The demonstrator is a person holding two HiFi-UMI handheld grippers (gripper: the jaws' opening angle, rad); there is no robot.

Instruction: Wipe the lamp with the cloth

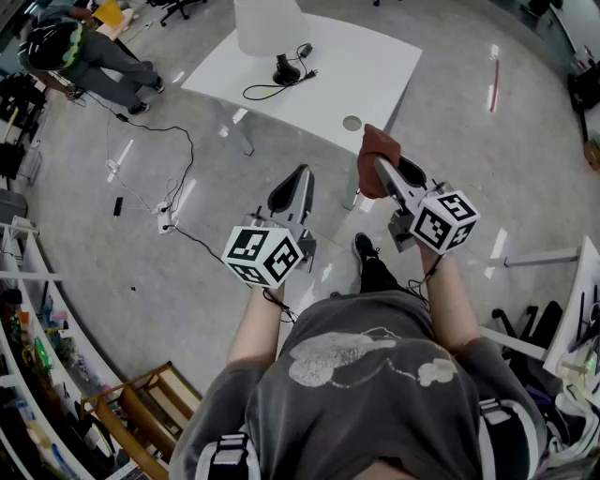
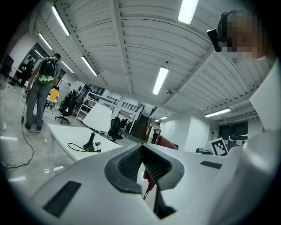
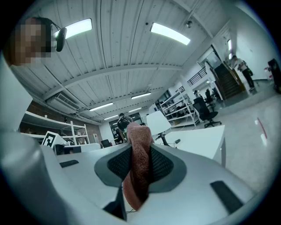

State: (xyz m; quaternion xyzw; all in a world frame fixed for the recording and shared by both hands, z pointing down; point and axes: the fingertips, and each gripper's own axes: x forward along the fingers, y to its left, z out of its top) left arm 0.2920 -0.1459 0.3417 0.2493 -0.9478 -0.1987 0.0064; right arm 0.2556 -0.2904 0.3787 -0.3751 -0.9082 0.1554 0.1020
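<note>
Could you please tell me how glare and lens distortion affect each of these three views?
Head view: the lamp shade is washed out and the glossy floor shows bright glare streaks. Left gripper view: strong fisheye bending, dark corners, blown-out light strips. Right gripper view: same curvature; the cloth reads clearly.

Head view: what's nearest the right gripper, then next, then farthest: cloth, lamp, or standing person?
1. The cloth, clamped in the right gripper.
2. The lamp, ahead on the table.
3. The person, far left corner.
</note>
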